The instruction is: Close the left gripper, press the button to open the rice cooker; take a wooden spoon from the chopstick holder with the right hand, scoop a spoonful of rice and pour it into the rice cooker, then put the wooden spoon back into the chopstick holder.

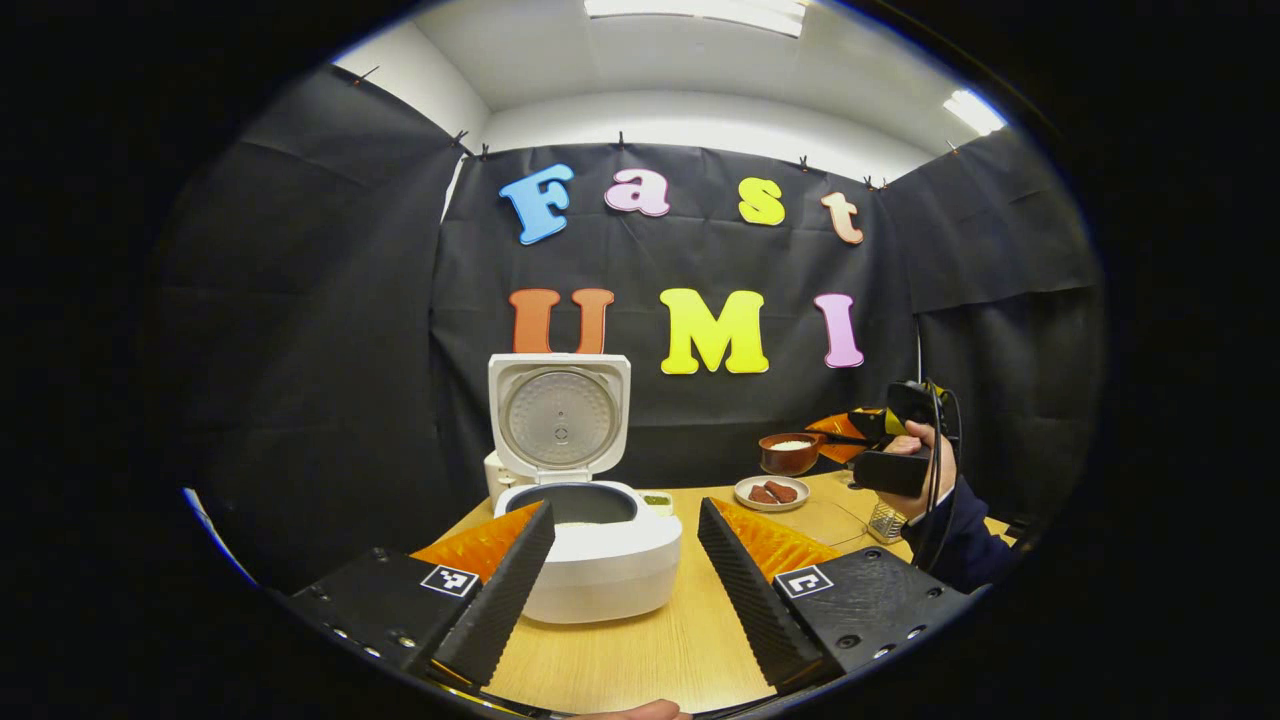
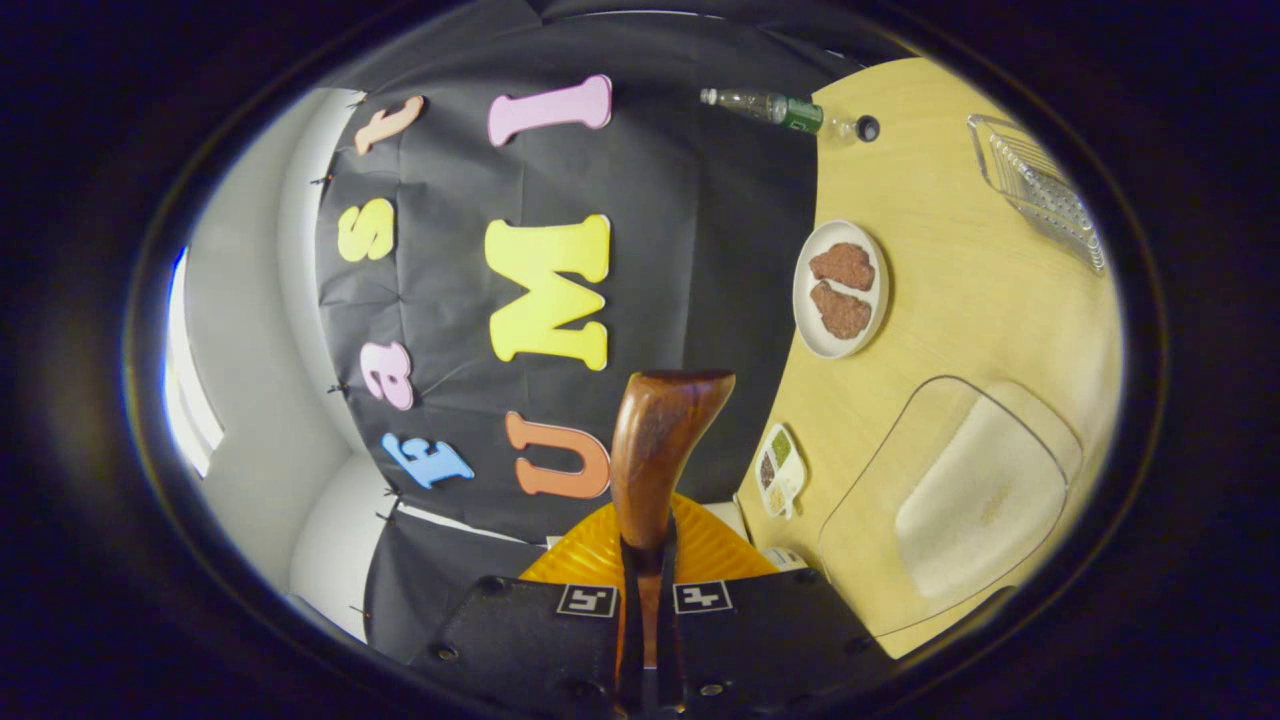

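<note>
The left gripper hangs with its jaws spread wide, just before the white rice cooker, whose lid stands up. Farther right, the right gripper clamps the wooden spoon, held near the brown rice bowl.

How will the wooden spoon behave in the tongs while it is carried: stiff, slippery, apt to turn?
The spoon looks like solid wood, so probably stiff. Its polished shine suggests it may slip a little. The right tongs clamp only the thin handle, so the wider end could perhaps swing or twist.
</note>
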Demonstrator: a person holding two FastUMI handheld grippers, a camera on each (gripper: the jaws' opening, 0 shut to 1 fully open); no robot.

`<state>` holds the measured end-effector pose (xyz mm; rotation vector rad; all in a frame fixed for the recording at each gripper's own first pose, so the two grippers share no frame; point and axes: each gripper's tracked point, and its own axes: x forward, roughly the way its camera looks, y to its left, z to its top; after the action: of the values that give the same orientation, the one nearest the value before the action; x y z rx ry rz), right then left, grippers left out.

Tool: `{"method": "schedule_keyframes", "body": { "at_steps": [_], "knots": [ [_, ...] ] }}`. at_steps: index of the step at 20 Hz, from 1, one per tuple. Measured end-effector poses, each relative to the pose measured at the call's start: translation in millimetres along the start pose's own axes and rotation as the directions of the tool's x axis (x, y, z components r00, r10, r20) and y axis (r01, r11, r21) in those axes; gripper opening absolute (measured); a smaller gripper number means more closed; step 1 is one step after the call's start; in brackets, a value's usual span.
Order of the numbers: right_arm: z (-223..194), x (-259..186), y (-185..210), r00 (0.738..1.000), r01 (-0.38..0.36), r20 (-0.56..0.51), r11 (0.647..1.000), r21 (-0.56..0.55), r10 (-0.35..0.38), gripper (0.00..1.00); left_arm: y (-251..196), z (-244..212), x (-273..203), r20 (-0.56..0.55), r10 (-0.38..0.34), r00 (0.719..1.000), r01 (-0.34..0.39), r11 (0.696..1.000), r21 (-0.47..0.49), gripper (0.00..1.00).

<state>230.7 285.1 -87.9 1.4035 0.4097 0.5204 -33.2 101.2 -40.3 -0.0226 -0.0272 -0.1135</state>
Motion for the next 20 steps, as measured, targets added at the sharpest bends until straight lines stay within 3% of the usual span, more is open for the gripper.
{"method": "schedule_keyframes", "body": {
  "at_steps": [3, 7, 8, 11, 15, 18, 20],
  "knots": [
    [-26, 34, 11, 0.999, 0.037, 0.003, 0.989, -0.142, -0.037, 0.07, 9, 3, -6, 0.008, 0.029, 1.0, -0.029, 0.999, 0.013, 0.92],
    [-78, 81, 47, 0.997, 0.029, -0.054, 0.956, -0.292, -0.047, 0.07, 11, 1, -12, -0.003, 0.04, 0.999, -0.04, 0.999, 0.015, 0.92],
    [-89, 94, 53, 0.997, 0.028, -0.061, 0.945, -0.325, -0.05, 0.1, 12, 0, -12, -0.004, 0.044, 0.999, -0.044, 0.999, 0.016, 0.92],
    [-122, 121, 67, 0.995, 0.033, -0.07, 0.9, -0.435, -0.07, 0.05, 14, -2, -12, -0.013, 0.049, 0.999, -0.049, 0.999, 0.01, 0.92],
    [-155, 149, 70, 0.991, 0.037, -0.082, 0.801, -0.597, -0.108, 0.1, 23, -10, -17, -0.035, 0.071, 0.997, -0.071, 0.997, 0.004, 0.92],
    [-175, 168, 68, 0.99, 0.052, -0.058, 0.701, -0.712, -0.132, 0.07, 31, -14, -18, -0.048, 0.091, 0.995, -0.091, 0.996, 0.006, 0.92],
    [-195, 182, 72, 0.99, 0.039, -0.052, 0.605, -0.795, -0.133, 0.07, 34, -17, -20, -0.054, 0.102, 0.993, -0.102, 0.995, 0.003, 0.92]
  ]
}}
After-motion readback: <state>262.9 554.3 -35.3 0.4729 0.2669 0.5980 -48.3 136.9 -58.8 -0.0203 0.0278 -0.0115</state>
